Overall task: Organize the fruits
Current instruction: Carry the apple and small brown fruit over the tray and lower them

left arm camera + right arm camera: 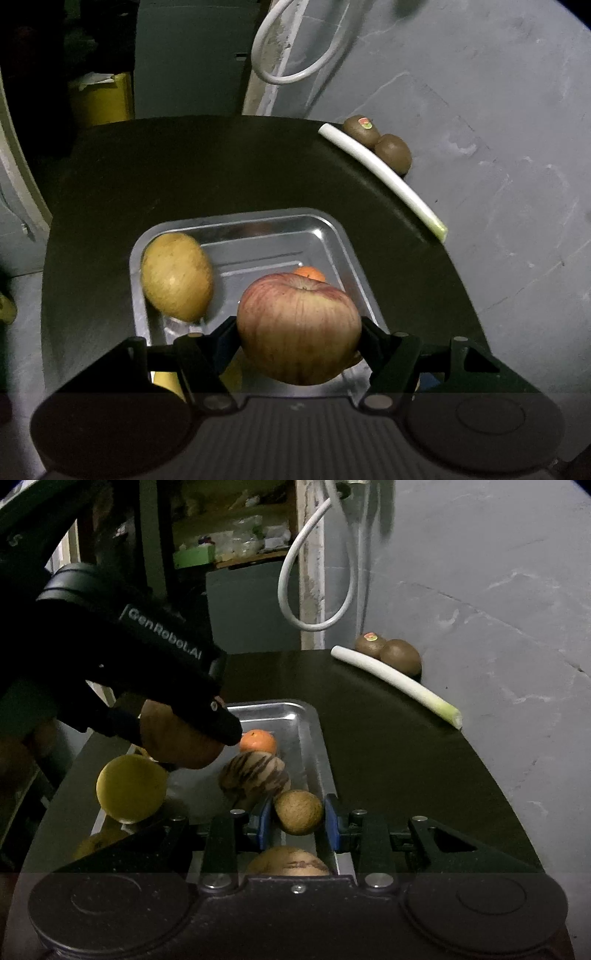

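My left gripper (299, 328) is shut on a red-streaked apple (299, 328), held above the near end of a shiny metal tray (258, 232). In the tray lie a yellow-brown pear-like fruit (177, 275) and a small orange (309, 274). My right gripper (298, 812) is shut on a small round brown fruit (298, 812) between its blue pads (331, 827), over the tray's right side (314, 738). The right wrist view also shows the apple (181, 746) under a black left finger (225, 727), the orange (258, 741), a striped fruit (255, 775) and a yellow fruit (131, 788).
The tray sits on a black round-edged table (221, 170). At its far right edge lie a long white leek stalk (380, 173) and two brown kiwis (393, 153), one with a sticker (364, 125). A white cable loop (295, 48) hangs by the grey wall behind.
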Demonstrator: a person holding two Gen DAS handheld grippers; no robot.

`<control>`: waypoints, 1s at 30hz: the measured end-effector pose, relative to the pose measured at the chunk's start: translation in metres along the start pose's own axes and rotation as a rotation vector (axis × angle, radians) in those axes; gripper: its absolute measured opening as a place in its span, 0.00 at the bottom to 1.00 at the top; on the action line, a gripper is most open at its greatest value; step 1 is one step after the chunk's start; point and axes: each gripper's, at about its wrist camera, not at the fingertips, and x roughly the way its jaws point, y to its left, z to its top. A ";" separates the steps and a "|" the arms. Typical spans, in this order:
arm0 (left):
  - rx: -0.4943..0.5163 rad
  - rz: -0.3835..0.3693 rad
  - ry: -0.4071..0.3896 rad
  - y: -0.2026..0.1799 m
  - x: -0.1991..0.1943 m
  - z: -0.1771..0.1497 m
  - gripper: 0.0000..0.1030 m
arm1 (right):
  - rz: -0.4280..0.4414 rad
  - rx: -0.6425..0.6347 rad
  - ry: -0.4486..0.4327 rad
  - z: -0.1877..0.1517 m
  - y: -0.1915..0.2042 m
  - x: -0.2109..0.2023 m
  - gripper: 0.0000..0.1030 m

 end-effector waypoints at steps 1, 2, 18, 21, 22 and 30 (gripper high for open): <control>-0.001 0.003 0.000 0.000 0.000 -0.001 0.69 | 0.005 -0.003 0.002 0.000 0.000 0.000 0.31; -0.003 0.006 0.000 0.000 0.001 -0.001 0.69 | 0.009 -0.006 0.004 0.000 0.000 0.000 0.31; 0.039 0.052 -0.027 -0.016 0.000 -0.016 0.69 | 0.067 -0.023 0.057 -0.002 -0.003 0.007 0.31; 0.040 0.055 -0.027 -0.020 0.000 -0.020 0.69 | 0.080 -0.018 0.059 -0.002 -0.006 0.008 0.31; 0.037 0.056 -0.027 -0.021 0.000 -0.021 0.69 | 0.084 -0.017 0.060 -0.002 -0.007 0.007 0.31; 0.029 0.073 -0.022 -0.027 -0.002 -0.027 0.70 | 0.126 -0.022 0.067 -0.001 -0.013 0.007 0.31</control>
